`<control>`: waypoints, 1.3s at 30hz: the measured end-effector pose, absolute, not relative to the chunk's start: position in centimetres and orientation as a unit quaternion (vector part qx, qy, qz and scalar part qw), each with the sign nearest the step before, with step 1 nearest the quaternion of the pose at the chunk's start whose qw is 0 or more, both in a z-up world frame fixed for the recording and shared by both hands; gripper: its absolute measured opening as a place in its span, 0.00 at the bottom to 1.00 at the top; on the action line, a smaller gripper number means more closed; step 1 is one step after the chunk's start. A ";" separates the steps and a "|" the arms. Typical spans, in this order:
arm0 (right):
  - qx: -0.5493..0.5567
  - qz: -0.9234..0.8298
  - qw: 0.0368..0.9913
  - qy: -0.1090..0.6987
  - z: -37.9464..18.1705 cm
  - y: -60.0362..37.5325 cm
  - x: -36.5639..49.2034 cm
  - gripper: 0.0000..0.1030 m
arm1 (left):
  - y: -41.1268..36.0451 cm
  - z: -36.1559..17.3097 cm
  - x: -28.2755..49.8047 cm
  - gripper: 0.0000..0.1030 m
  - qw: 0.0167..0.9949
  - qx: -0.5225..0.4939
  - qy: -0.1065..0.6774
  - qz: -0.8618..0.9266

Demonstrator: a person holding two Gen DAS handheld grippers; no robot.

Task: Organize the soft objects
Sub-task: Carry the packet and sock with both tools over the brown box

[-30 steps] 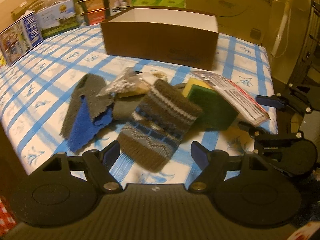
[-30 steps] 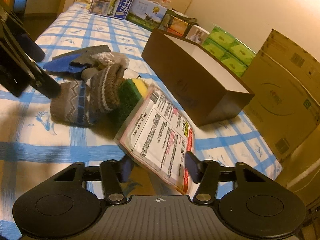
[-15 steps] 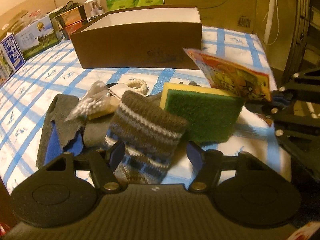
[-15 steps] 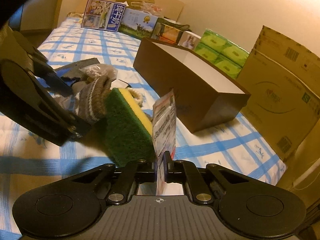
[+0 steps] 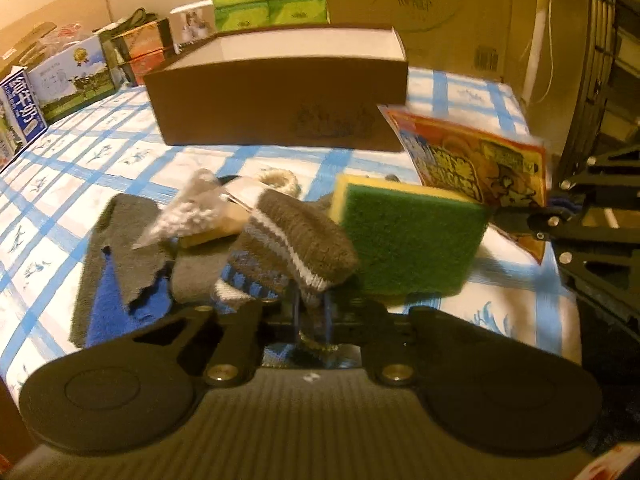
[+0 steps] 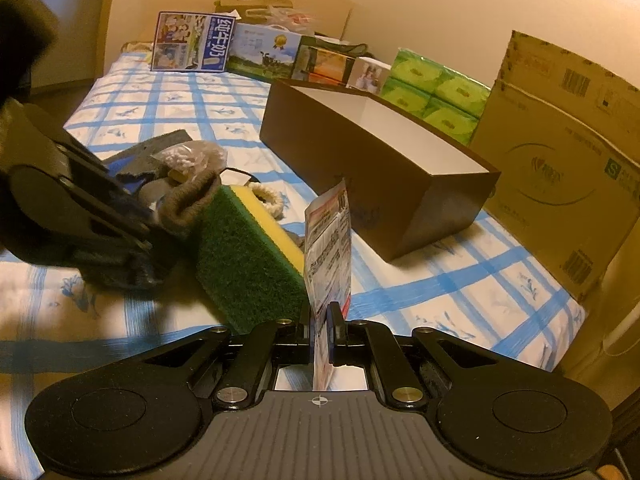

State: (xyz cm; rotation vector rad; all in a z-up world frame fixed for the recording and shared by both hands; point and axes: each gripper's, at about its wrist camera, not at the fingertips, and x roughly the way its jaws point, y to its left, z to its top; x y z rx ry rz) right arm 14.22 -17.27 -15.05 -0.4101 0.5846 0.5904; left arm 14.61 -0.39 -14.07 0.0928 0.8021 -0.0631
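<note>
My left gripper (image 5: 311,312) is shut on a brown striped knit sock (image 5: 296,248) and lifts its near end. Behind the sock lie a green and yellow sponge (image 5: 408,236), a grey and blue cloth (image 5: 116,268), a clear bag of white bits (image 5: 188,216) and a rope ring (image 5: 276,179). My right gripper (image 6: 320,316) is shut on a flat printed packet (image 6: 330,256), held upright on edge beside the sponge (image 6: 248,256). The packet also shows in the left wrist view (image 5: 476,168). An open brown box (image 6: 380,160) stands behind.
Everything lies on a blue-checked bed cover (image 6: 168,100). Milk cartons (image 6: 188,42), green tissue packs (image 6: 436,92) and a large cardboard box (image 6: 560,152) line the far side. The bed edge drops off at the right (image 5: 560,320).
My left gripper closed on the sock and raised its near end. My right gripper closed on the packet and stood it upright off the sponge.
</note>
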 end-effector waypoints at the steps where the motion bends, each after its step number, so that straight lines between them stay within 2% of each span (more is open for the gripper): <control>1: -0.194 0.284 0.895 0.283 -15.0 -17.3 14.2 0.06 | 0.1 -13.7 14.3 0.11 0.921 0.039 0.387 -0.030; 15: -0.154 0.276 0.903 0.292 -13.7 -18.2 15.1 0.01 | 4.9 -9.5 11.6 0.09 0.929 -0.015 0.370 -0.007; 23: 0.002 0.301 0.925 0.232 -8.0 -19.6 13.1 0.01 | 4.3 -10.2 11.9 0.09 0.923 -0.029 0.384 -0.013; 29: 0.035 0.343 0.923 0.169 -5.2 -17.8 11.3 0.01 | 4.5 -10.3 12.1 0.09 0.921 -0.049 0.386 -0.018; 39: -0.007 0.345 0.907 0.239 -9.7 -12.7 13.3 0.02 | 6.8 -9.4 11.1 0.08 0.922 -0.090 0.377 -0.003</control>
